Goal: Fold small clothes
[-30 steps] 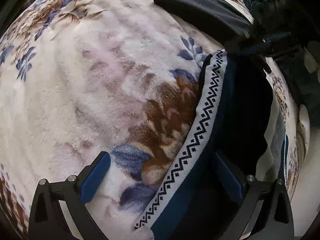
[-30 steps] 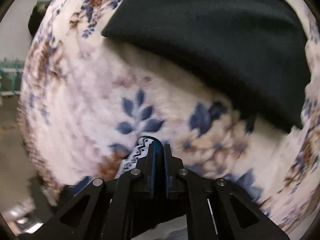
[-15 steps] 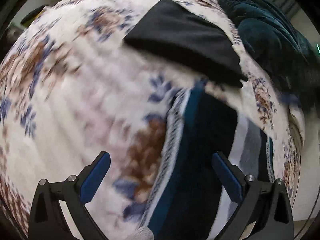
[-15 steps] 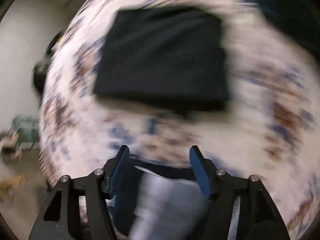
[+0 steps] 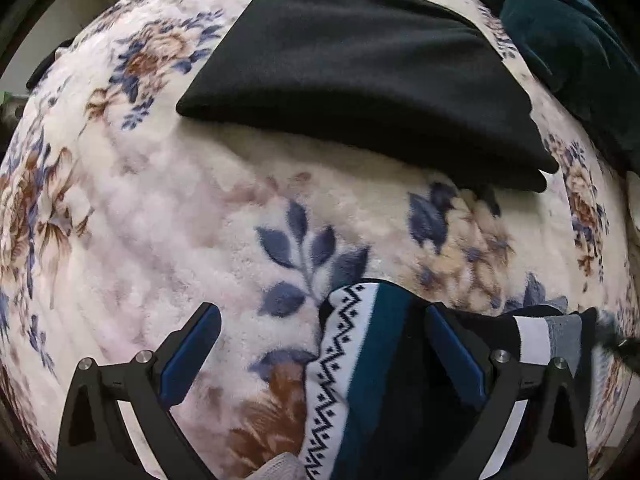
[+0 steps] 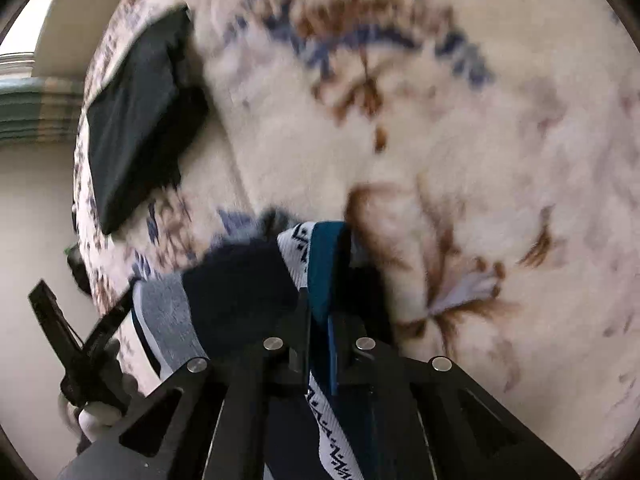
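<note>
a cream fleece blanket (image 5: 168, 216) with blue leaves and brown flowers covered the whole surface. a dark teal velvety heap (image 5: 568, 36) lay at its far right edge. in the right wrist view, a pale wall (image 6: 36, 248) and green striped cloth (image 6: 36, 112) showed beyond the blanket.

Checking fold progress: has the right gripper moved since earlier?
Yes, the right gripper drew away from the folded black cloth, jaws just closing on the waistband.
</note>
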A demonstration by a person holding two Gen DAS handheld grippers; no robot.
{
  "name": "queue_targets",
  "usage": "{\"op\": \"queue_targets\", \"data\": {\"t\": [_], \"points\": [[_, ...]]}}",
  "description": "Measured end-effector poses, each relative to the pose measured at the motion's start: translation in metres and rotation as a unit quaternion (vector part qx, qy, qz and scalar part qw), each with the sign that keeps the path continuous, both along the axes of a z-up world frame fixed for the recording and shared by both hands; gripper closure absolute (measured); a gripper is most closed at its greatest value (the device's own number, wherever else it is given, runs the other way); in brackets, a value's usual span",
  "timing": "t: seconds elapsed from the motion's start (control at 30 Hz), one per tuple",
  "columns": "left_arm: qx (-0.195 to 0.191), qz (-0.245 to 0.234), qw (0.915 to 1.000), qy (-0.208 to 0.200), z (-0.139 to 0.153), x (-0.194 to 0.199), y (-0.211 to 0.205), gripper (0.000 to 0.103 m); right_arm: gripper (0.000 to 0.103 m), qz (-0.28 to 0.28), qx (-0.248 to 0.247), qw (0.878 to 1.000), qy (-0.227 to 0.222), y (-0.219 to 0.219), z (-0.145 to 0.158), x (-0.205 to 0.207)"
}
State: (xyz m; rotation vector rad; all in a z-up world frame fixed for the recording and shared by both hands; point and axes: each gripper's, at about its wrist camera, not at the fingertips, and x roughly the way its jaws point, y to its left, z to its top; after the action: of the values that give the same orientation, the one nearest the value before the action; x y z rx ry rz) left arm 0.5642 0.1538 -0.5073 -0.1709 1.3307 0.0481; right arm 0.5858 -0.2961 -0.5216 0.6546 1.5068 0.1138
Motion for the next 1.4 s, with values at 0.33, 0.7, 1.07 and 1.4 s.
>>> {"op": "queue_targets", "data": {"t": [0.33, 0.7, 1.07, 1.4], "points": [[-0.024, 0.008, 0.9996, -0.009, 0.035, -0.045, 0.014, 0.000, 0.063, 0.025, -0.028, 0.999, 0.020, -0.016, 0.024, -0.024], [-0.016, -0.002, 0.9995, 0.028, 0.033, -0.117, 0.007, 0.000, 0.074, -0.156, 0.163, 0.968, 0.112, -0.017, -0.038, -0.178], [-0.074, -0.033, 0.9960, 0.039, 0.020, -0.122, -0.004, 0.000, 0.084, -0.110, 0.088, 0.985, 0.097, -0.008, -0.004, -0.193], [-0.218, -0.014, 0.9752, 0.037, -0.017, -0.070, 0.009, 0.000, 0.029, -0.043, 0.157, 0.987, -0.007, -0.010, -0.038, -0.124]]}}
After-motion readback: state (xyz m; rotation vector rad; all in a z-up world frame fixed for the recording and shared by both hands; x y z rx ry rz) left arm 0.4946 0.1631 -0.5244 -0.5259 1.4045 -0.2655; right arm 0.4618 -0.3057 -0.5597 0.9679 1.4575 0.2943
